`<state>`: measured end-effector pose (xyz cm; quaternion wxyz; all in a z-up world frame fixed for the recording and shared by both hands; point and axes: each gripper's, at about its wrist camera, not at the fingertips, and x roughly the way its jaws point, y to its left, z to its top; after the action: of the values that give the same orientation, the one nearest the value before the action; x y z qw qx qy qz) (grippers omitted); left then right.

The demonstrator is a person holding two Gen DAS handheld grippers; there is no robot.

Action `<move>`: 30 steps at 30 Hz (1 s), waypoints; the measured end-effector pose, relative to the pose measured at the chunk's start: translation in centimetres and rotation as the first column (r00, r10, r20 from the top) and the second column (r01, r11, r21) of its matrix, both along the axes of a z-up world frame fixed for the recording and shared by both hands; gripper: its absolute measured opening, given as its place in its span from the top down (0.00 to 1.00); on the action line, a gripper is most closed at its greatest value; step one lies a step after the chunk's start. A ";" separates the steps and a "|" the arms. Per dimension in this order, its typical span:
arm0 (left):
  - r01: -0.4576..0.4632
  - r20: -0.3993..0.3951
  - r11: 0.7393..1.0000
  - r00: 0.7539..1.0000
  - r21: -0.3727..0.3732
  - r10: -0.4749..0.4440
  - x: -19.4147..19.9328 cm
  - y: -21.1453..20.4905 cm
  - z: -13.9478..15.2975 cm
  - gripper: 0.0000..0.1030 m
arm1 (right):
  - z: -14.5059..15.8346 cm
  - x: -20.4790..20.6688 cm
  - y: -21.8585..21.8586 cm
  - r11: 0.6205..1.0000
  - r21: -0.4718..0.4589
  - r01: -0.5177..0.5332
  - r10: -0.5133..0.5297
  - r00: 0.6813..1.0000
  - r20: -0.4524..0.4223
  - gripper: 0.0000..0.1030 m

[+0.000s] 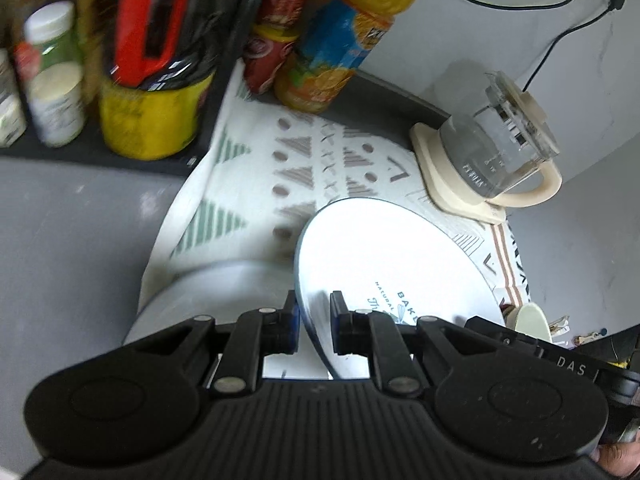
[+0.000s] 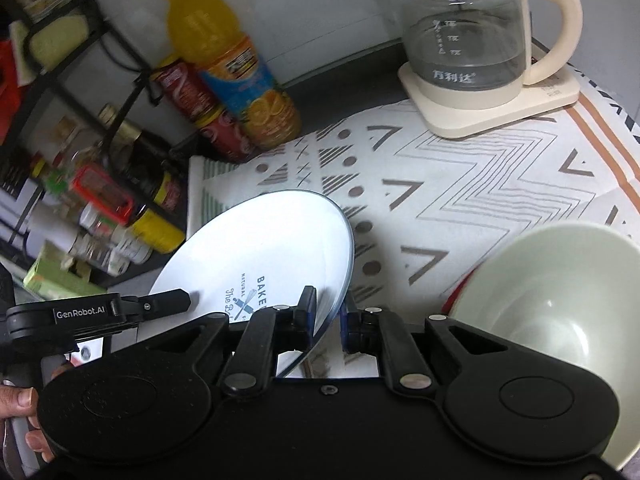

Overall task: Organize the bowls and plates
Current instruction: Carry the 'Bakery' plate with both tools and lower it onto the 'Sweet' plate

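A patterned cloth (image 2: 460,200) is spread over the counter, apparently as a soft landing surface for crockery. At its far edge a glass kettle (image 2: 468,40) is parked on its cream base, and an orange juice bottle (image 2: 236,68) is stood against the wall beside a rack of jars, so the middle of the cloth is left free for sorting.

The white plate (image 1: 384,256) is carried tilted above the cloth, gripped at two opposite points of its rim, probably so that its broad, slippery disc is kept from swinging. In the left wrist view a pale, rounded dish (image 1: 208,292) is seen lying below the plate's lower edge; it is judged to be the likely stacking spot, though what kind of dish it is cannot be told. A pale green bowl (image 2: 560,300) is set on the cloth to the right, seemingly atop something red, just beside the right gripper's body.

The left gripper (image 1: 314,320) is held low and pointed forward, its jaws nearly closed with the plate's rim between the pads. The right gripper (image 2: 330,316) is angled in from the opposite side, its jaws likewise narrowed around the rim.
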<state>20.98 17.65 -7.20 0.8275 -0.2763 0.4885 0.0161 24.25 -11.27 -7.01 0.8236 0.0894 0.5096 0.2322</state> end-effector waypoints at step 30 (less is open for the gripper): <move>-0.129 -0.121 0.989 0.983 0.079 0.138 -9.0 -1.8 -2.5 0.87 | -2.6 -6.4 1.2 0.976 -0.066 -0.206 0.205 0.978 -0.028 0.87</move>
<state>11.96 15.87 -9.72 0.8013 -0.2774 0.5194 0.1062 17.90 -10.06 -9.58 0.7923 0.0104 0.5325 0.2975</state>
